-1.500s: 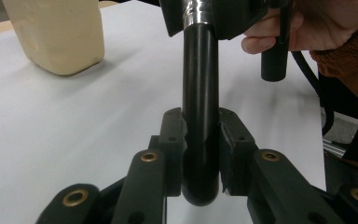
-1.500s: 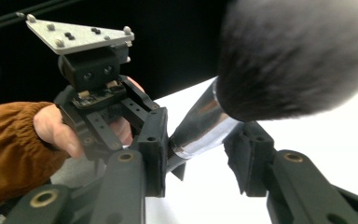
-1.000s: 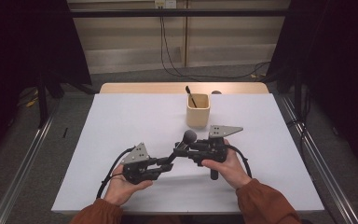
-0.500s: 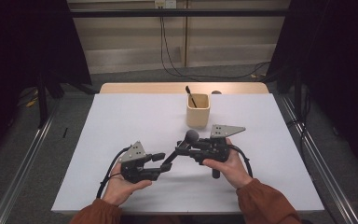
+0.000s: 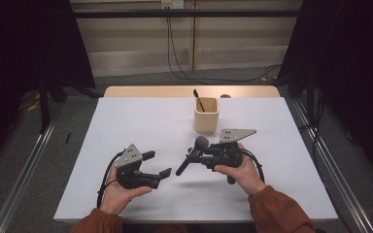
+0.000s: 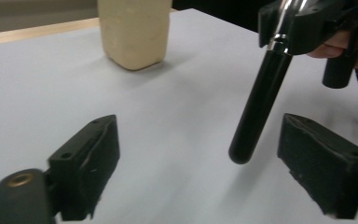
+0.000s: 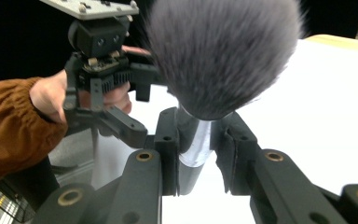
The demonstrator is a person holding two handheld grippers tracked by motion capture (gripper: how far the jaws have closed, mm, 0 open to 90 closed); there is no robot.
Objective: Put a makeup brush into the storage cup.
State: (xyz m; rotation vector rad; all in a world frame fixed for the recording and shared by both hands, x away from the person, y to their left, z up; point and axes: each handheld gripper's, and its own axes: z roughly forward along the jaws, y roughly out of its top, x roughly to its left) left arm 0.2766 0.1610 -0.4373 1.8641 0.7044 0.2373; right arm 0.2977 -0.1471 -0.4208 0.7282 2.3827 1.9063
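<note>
Near the front edge of the white table point(image 5: 126, 116), two hands hold one gripper each, forearms in rust-coloured sleeves coming in from below. The left hand point(image 5: 118, 194) lies palm up under the left gripper point(image 5: 156, 164), whose jaws point right toward the other hand and stand wide apart — nothing between them. The right hand point(image 5: 243, 170) wraps around the right gripper point(image 5: 193, 156), which points left, lifted off the table; its jaws are clamped on the silver collar of a makeup brush point(image 5: 192, 155). The brush sits tilted — the grey bristle head up and away from the person, the black handle slanting down and left, its end hanging clear of the tabletop just beside the left gripper's jaws.

One brush is in the grip. Farther back stands one beige cup point(image 5: 206, 115), well apart from both grippers, with one dark stick-like item point(image 5: 198, 100) leaning inside it.
</note>
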